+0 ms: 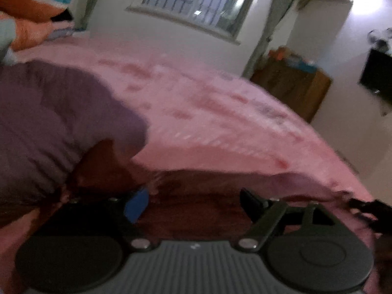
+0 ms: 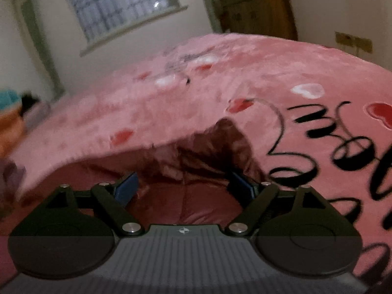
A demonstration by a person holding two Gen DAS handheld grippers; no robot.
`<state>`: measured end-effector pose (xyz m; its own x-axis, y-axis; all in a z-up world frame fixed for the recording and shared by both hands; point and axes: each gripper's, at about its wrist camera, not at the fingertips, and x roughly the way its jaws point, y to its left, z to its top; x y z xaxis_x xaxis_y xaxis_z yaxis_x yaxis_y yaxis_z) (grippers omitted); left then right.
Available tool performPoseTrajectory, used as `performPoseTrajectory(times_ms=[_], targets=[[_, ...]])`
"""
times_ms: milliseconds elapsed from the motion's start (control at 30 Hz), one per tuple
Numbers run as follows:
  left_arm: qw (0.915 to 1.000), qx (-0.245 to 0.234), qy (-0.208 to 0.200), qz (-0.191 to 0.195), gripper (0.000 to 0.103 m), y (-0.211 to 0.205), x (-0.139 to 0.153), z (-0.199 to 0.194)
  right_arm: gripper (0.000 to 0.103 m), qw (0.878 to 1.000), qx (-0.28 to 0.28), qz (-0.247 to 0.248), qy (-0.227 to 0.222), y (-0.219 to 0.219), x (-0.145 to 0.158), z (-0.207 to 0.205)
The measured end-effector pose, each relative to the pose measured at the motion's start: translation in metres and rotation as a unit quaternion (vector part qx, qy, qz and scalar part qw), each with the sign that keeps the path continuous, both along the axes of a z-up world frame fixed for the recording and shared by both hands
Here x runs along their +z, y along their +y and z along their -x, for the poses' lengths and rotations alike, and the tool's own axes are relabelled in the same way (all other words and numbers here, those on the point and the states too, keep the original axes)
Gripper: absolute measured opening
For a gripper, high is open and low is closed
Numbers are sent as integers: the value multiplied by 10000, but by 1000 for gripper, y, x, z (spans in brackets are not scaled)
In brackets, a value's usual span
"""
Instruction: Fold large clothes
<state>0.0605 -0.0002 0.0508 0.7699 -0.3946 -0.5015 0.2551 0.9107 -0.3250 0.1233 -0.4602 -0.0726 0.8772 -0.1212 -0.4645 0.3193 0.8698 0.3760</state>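
A dark red padded garment (image 1: 196, 215) lies at the near edge of the bed, under both grippers. In the right wrist view the same garment (image 2: 186, 205) spreads below the fingers, and a fold of it rises against the blanket. A purple quilted mass (image 1: 49, 122) adjoins it on the left; I cannot tell if they are one piece. My left gripper (image 1: 194, 203) is open over the red cloth, its pads apart and pressing on nothing. My right gripper (image 2: 185, 185) stands wide open, and its blue pads (image 2: 127, 186) are clear of the fabric.
A pink plush blanket (image 2: 220, 78) with red hearts and black lettering covers the bed. Orange and teal bedding (image 1: 31, 5) is piled at the far left. A barred window (image 1: 196, 0), a wooden cabinet (image 1: 294, 90) and a dark wall screen (image 1: 377, 73) stand beyond.
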Motion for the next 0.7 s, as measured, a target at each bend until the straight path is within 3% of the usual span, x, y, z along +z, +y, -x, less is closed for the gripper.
performPoseTrajectory(times_ms=[100,200,400,500,700], targets=[[9987,-251,-441,78,98,-24,26,29,103,9993,49,373,-41,10,20,17],[9972,-627,-336,215,99,-59,34,44,103,9953,364,895,-13,38,38,32],[9969,-718,61,-315,99,-112,11,50,103,9842,802,1554,267,82,28,56],[9967,-582,16,-572,98,-117,-4,52,103,9799,869,1760,344,87,13,54],[9950,-473,-210,-853,101,-125,-24,52,103,9796,916,1715,508,89,-3,42]])
